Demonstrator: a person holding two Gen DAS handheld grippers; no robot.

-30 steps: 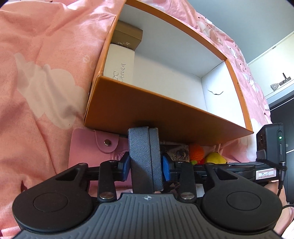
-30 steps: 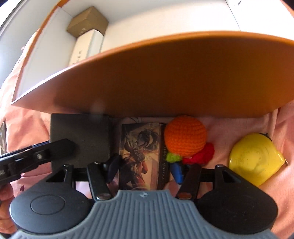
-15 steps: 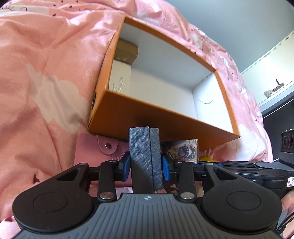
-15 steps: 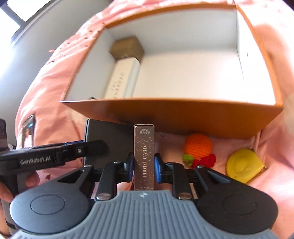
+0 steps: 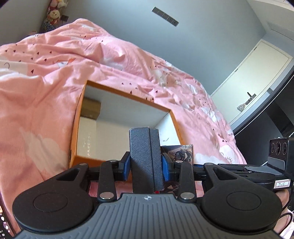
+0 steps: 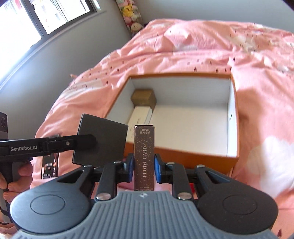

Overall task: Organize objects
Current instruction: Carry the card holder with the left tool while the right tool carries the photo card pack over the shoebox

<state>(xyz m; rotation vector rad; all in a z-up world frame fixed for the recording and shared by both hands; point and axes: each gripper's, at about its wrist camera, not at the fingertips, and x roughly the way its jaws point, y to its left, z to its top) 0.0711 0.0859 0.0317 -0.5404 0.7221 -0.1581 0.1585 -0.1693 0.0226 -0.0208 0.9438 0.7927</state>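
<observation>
My left gripper is shut on a dark grey textured case, held on edge above the near wall of the open orange box. My right gripper is shut on a brown photo card box, held upright just before the same orange box. The photo card box also shows in the left wrist view, and the grey case in the right wrist view. Inside the orange box, along its left wall, lie a white box and a brown box.
The orange box rests on a bed under a rumpled pink duvet. A window and plush toys are at the far left. A white door stands at the right.
Both grippers have risen and pulled back from the bed. The right gripper, open one second ago, closed on the photo card box and lifted it. The crochet toy and yellow object dropped out of view.
</observation>
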